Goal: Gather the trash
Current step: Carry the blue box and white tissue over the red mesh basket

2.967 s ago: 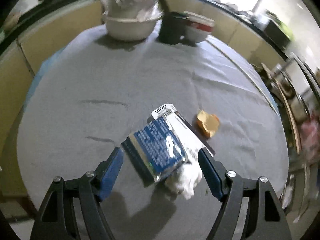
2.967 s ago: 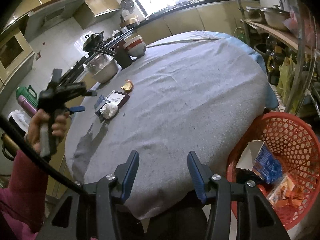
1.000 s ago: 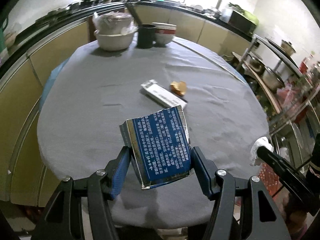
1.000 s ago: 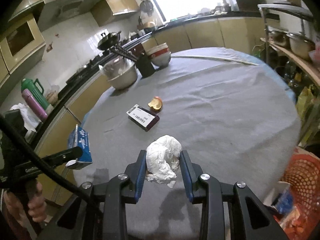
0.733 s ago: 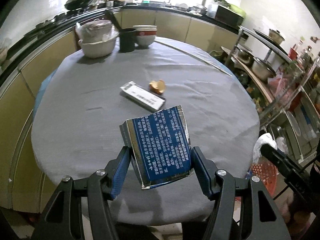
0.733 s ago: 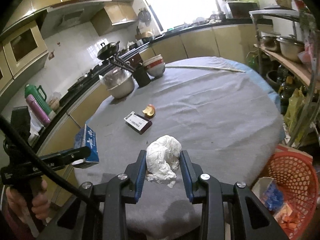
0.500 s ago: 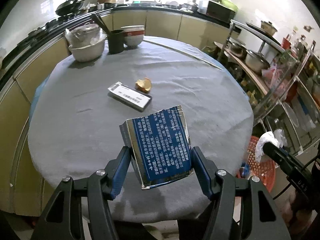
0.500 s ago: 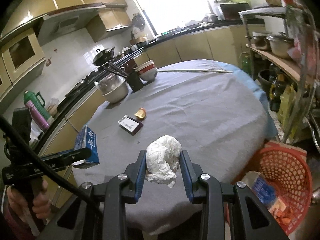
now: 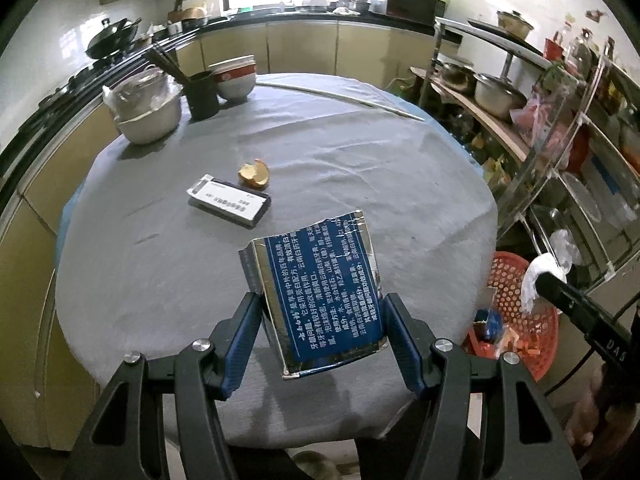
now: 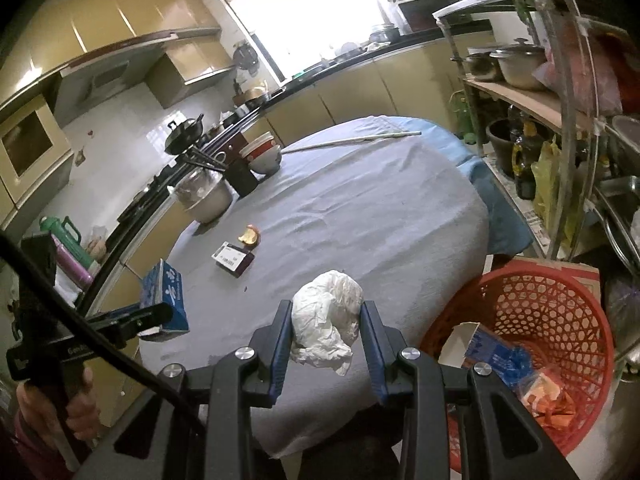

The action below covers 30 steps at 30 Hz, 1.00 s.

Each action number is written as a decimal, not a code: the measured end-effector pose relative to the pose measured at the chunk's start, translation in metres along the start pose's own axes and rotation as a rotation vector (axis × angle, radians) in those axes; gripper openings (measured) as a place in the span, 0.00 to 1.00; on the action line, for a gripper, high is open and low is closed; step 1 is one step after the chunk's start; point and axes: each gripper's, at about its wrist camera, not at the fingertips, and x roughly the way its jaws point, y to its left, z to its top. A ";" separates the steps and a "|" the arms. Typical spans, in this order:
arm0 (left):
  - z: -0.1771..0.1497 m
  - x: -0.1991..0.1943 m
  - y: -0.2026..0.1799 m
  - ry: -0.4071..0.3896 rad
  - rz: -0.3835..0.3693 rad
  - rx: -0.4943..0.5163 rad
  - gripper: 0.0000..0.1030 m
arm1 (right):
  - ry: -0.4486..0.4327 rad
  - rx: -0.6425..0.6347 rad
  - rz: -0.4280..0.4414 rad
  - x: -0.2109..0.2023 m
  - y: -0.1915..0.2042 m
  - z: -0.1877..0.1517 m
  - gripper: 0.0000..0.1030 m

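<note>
My left gripper (image 9: pixel 320 340) is shut on a torn blue and silver carton (image 9: pixel 320 296), held above the near edge of the round grey table (image 9: pixel 160 260). My right gripper (image 10: pixel 326 340) is shut on a crumpled white tissue (image 10: pixel 326 320), held near the table's edge and left of the red basket (image 10: pixel 560 320). In the left wrist view the tissue (image 9: pixel 538 276) hangs over the red basket (image 9: pixel 508 292). A flat white and dark box (image 9: pixel 228 200) and a bitten apple core (image 9: pixel 254 173) lie mid-table. The right wrist view shows the carton (image 10: pixel 166 294) at the left.
A steel pot (image 9: pixel 146 114), a black chopstick holder (image 9: pixel 202 94) and stacked bowls (image 9: pixel 234 78) stand at the table's far side. The red basket holds a blue carton (image 10: pixel 496 350) and orange scraps. A metal rack (image 9: pixel 560 128) with pots runs along the right. Kitchen counters ring the table.
Both grippers have drawn back from the table toward its near edge, each keeping its load. The table looks smaller and the red basket has come further into both views.
</note>
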 end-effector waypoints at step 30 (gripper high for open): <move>0.006 0.006 -0.087 0.010 -0.032 0.237 0.62 | -0.050 0.117 -0.016 -0.020 -0.052 0.001 0.35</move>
